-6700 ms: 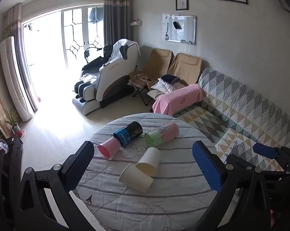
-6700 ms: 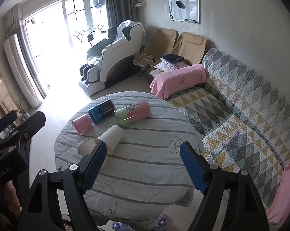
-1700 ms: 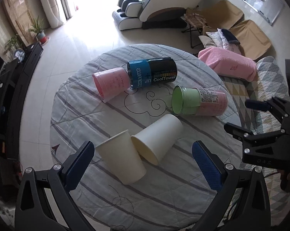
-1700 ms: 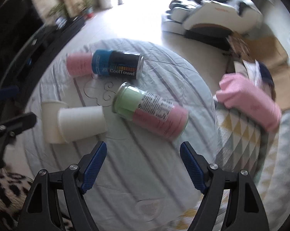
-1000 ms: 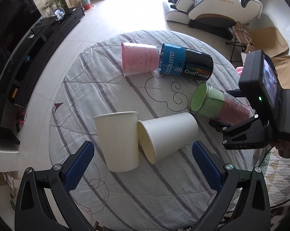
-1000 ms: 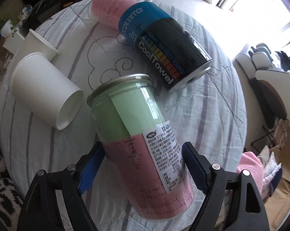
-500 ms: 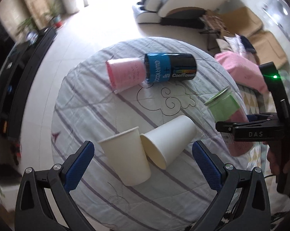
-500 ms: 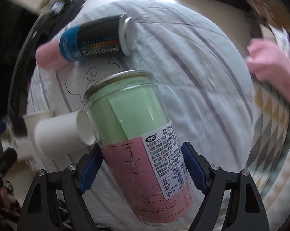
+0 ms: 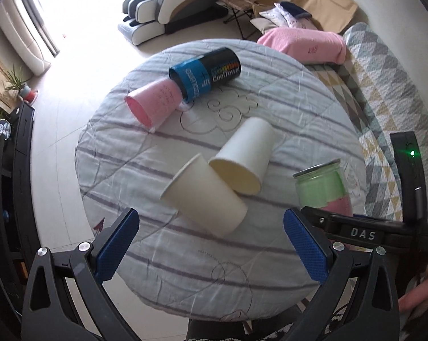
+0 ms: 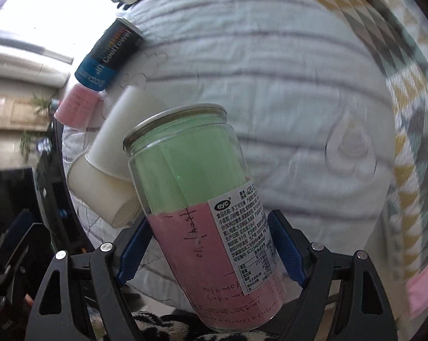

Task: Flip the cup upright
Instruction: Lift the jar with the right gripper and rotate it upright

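Right gripper [image 10: 211,253] clamped on the clear plastic can-shaped cup with green and pink paper lining [image 10: 202,199], blue pads on the lower pink half, either side of the printed label. Cup near upright, metal-rimmed top uppermost, leaning a little. From the left wrist view it sits at the right edge of the round table under a grey-striped quilted cloth [image 9: 313,91]; whether its base touches the cloth I cannot tell.

Left gripper [image 9: 211,244] spread wide, holding nothing, hovering over the near side of the table.

Handling, by my guess: thin clear wall, smooth and likely slippery, light if only paper inside, so it could tip on the soft quilt. Low grip on the straight wall looks sound; a hard squeeze might dent it.

Lying on their sides: two cream paper cups [image 9: 214,187], touching; a pink paper cup [image 9: 154,105]; a blue and black CoolTowel canister [image 9: 208,74] touching it.
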